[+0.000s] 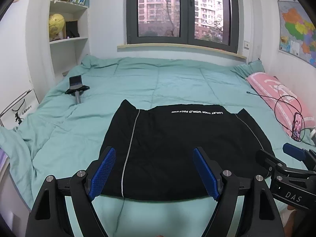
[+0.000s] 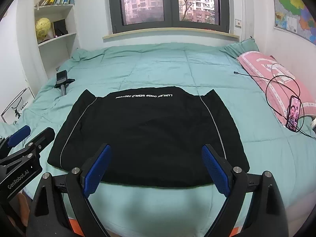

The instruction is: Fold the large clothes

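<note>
Shirt [image 1: 177, 150] lying folded flat on bed [image 1: 177, 83]
Left gripper [image 1: 154, 169] and right gripper [image 2: 156, 165] hover above its near edge, fingers spread, holding nothing.

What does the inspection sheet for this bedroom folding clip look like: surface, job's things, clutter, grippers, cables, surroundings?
Surface: green quilt over the bed, lightly wrinkled.
Job's things: black garment lying flat, already partly folded, white lettering at its far edge.
Clutter: phone with lit screen leaning on pink pillow; small camera on a stand at far left.
Grippers: left gripper open, holding nothing; right gripper open, holding nothing, both above the near hem.
Cables: black cable looped over the pillow.
Surroundings: window, bookshelf with globe, wall map.
</note>
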A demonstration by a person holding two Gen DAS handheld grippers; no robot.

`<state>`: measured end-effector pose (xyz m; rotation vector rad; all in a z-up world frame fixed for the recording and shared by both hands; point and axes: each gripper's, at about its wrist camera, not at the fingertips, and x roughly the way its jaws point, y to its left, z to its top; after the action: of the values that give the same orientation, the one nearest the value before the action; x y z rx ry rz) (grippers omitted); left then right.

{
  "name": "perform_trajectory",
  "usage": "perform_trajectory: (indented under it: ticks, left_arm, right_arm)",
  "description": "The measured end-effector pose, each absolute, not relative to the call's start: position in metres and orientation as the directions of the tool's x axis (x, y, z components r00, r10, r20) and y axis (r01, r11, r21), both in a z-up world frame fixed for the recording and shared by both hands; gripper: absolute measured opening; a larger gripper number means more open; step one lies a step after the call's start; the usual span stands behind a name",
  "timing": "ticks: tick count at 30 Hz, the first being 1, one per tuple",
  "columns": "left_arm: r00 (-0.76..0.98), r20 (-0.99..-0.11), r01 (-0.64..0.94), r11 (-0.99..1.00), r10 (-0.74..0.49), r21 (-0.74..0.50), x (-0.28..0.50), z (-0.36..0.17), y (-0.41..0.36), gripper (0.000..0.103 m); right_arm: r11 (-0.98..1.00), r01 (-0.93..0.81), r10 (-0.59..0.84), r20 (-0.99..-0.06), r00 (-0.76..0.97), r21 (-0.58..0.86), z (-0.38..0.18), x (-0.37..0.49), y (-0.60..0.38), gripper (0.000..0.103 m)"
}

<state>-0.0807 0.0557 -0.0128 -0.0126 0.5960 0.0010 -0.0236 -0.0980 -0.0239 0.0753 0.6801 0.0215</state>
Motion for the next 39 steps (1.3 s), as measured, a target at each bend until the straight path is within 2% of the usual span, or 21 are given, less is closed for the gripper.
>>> perform_trajectory:
  ticks: [39]
  left_arm:
    - [0.754,-0.646,-0.045,0.991,0.117,0.127,0.014,-0.042,0.021,0.082]
  right_arm:
    - [0.998,0.009,0.035,-0.703,0.710,0.058,-0.060,0.074,-0.124,0.093]
